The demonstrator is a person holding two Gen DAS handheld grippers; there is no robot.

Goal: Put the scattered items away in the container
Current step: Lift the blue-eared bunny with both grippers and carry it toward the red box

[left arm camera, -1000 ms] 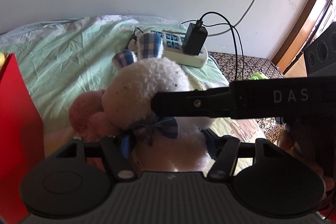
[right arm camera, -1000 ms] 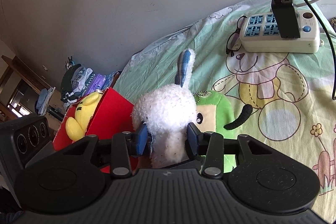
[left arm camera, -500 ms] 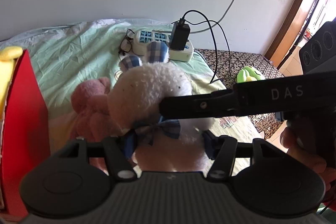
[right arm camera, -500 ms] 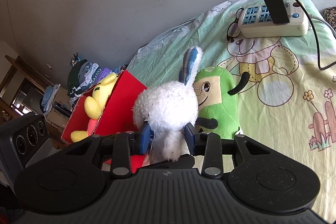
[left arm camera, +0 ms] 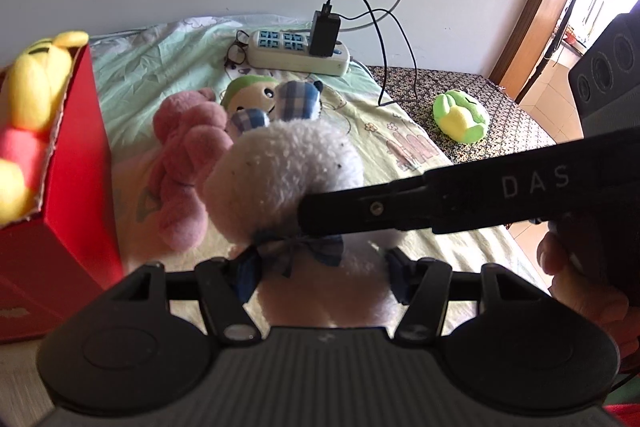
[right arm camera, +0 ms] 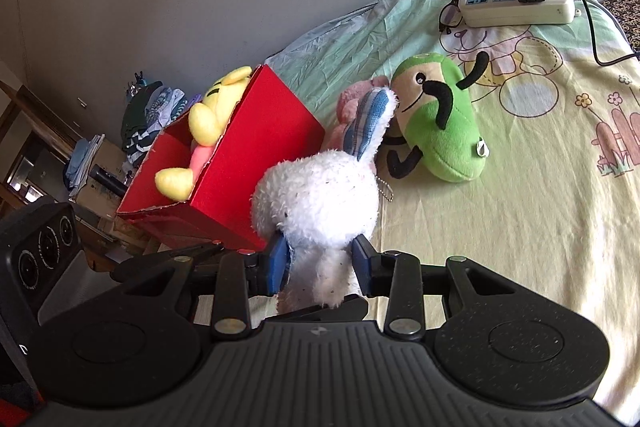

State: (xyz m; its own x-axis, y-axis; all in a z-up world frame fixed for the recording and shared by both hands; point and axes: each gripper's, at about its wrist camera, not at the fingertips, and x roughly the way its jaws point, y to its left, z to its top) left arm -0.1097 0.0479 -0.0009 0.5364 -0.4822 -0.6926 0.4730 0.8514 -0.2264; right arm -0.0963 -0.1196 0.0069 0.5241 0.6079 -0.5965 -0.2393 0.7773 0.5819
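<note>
A white plush rabbit (left arm camera: pixel 288 171) with blue plaid ears and a bow is held by both grippers above the bed. My left gripper (left arm camera: pixel 320 267) is shut on its body. My right gripper (right arm camera: pixel 320 261) is shut on its neck; the right gripper's finger crosses the left wrist view (left arm camera: pixel 400 205). The rabbit also shows in the right wrist view (right arm camera: pixel 320 195). The red box (right arm camera: pixel 248 151) stands to the left and holds a yellow plush bear (right arm camera: pixel 208 115). The box shows in the left wrist view (left arm camera: pixel 76 163). A pink plush (left arm camera: pixel 188 163) and a green plush (right arm camera: pixel 440 119) lie on the sheet.
A power strip (left arm camera: pixel 296 51) with a black charger, its cable and a pair of glasses (left arm camera: pixel 236 53) lie at the far end of the bed by the wall. A small green and yellow plush (left arm camera: pixel 460 117) lies on the dark patterned cloth at right.
Both grippers have lifted the white rabbit higher and pulled back. The pink and green plush, the red box and the bear inside it now show more fully below.
</note>
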